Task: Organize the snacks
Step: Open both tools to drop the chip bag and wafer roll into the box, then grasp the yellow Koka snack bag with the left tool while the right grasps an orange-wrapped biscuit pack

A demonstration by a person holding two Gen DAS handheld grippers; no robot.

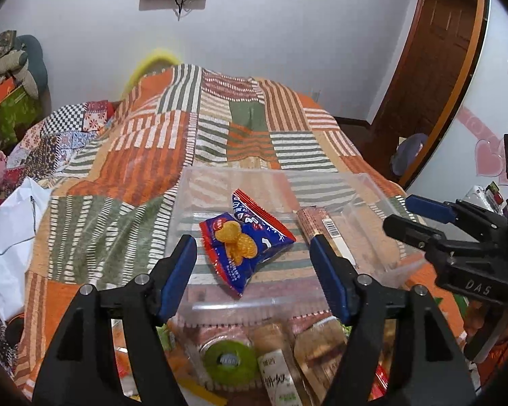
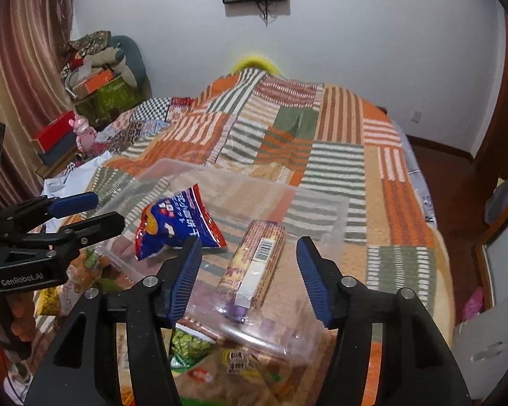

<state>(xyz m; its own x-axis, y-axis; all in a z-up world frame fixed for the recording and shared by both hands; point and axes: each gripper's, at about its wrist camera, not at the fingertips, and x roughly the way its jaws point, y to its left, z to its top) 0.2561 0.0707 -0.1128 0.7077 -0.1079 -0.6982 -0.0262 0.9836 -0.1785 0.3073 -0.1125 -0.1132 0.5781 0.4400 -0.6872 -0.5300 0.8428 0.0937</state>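
Observation:
A clear plastic box (image 1: 372, 182) (image 2: 186, 165) sits on the patchwork bedspread. Inside it lie a blue and red snack packet (image 1: 244, 240) (image 2: 176, 223) and, to its right, a long brown biscuit roll (image 1: 321, 226) (image 2: 254, 270). My left gripper (image 1: 252, 247) hangs open over the box's near part, with the blue packet lying loose beyond its fingers. My right gripper (image 2: 249, 247) is open too, the biscuit roll resting on the box floor between its pads without touching them. Each gripper shows in the other's view: the right gripper (image 1: 399, 213), the left gripper (image 2: 108, 209).
A pile of loose snacks lies before the box, among them a green round pack (image 1: 228, 362) and a green pea bag (image 2: 189, 343). A white plastic bag (image 1: 10, 230) lies left on the bed. Boxes and cushions (image 2: 98, 91) stack by the curtain. A wooden door (image 1: 433, 67) stands right.

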